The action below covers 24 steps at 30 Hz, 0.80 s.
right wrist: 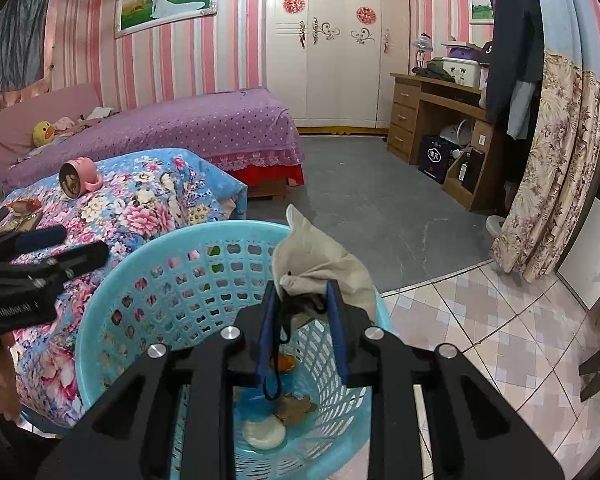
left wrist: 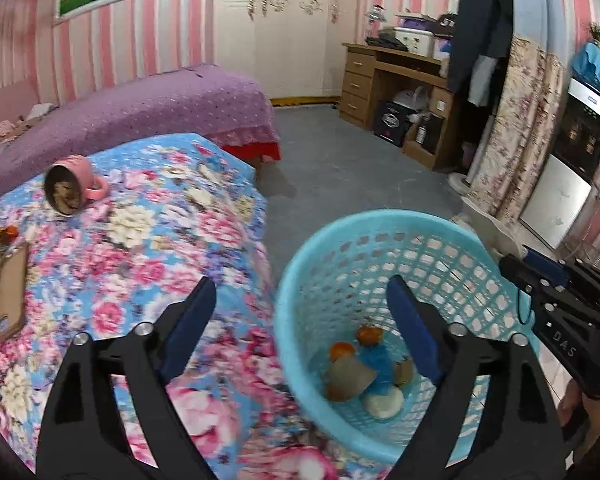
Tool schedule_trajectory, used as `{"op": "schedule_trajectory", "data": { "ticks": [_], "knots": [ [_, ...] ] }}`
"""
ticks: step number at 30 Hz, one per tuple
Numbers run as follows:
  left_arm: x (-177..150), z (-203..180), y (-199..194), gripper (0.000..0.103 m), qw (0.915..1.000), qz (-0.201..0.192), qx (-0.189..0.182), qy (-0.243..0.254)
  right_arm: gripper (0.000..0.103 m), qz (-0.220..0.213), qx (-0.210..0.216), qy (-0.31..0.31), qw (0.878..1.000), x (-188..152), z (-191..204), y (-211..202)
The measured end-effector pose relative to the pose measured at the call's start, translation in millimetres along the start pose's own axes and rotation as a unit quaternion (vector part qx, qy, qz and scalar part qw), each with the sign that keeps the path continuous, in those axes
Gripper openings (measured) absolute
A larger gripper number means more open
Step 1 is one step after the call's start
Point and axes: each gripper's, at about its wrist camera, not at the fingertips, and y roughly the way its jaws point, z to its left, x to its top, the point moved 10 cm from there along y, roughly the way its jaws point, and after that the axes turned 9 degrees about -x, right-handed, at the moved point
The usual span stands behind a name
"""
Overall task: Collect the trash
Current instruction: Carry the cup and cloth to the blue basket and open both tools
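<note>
Blue basket (left wrist: 380,240) (perhaps six scraps inside), left tool (left wrist: 304,332) wide and empty, right tool (right wrist: 306,320) clamping one beige cloth (right wrist: 320,260).

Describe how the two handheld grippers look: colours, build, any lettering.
Both are matte black, angular frames with silver round bolts and blue pads lining the fingers. The left gripper shows "GenRobot.AI" in white in the right wrist view; the right gripper shows white letters "DAS" and a thin blue cord.

basket (left wrist: 340,240) right of bed (left wrist: 140,248), scraps (left wrist: 364,376) inside
</note>
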Motion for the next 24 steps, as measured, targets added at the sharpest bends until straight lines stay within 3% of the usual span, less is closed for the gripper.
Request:
{"op": "schedule_trajectory", "data": {
  "ticks": [10,15,19,21,24],
  "knots": [
    [1.5,50.4,-27.7,0.094,0.9985,-0.021,0.049,-0.011,0.029,0.003,0.012,-0.002,1.000,0.7,21.9,2.6],
    [-1.3,71.6,-41.7,0.094,0.9976,-0.022,0.063,-0.019,0.059,-0.002,0.012,-0.012,1.000,3.8,38.2,0.0],
    [0.2,88.4,-57.1,0.094,0.9968,-0.031,0.070,-0.022,0.074,0.000,0.011,-0.019,1.000,5.1,48.7,0.4],
    [1.3,96.5,-65.0,0.095,0.9963,-0.035,0.074,-0.024,0.088,-0.007,0.010,-0.018,1.000,8.2,55.3,-1.7],
    [3.6,113.3,-76.5,0.096,0.9954,-0.042,0.079,-0.033,0.097,-0.018,0.001,-0.018,1.000,14.0,61.5,-4.1]
  ]
}}
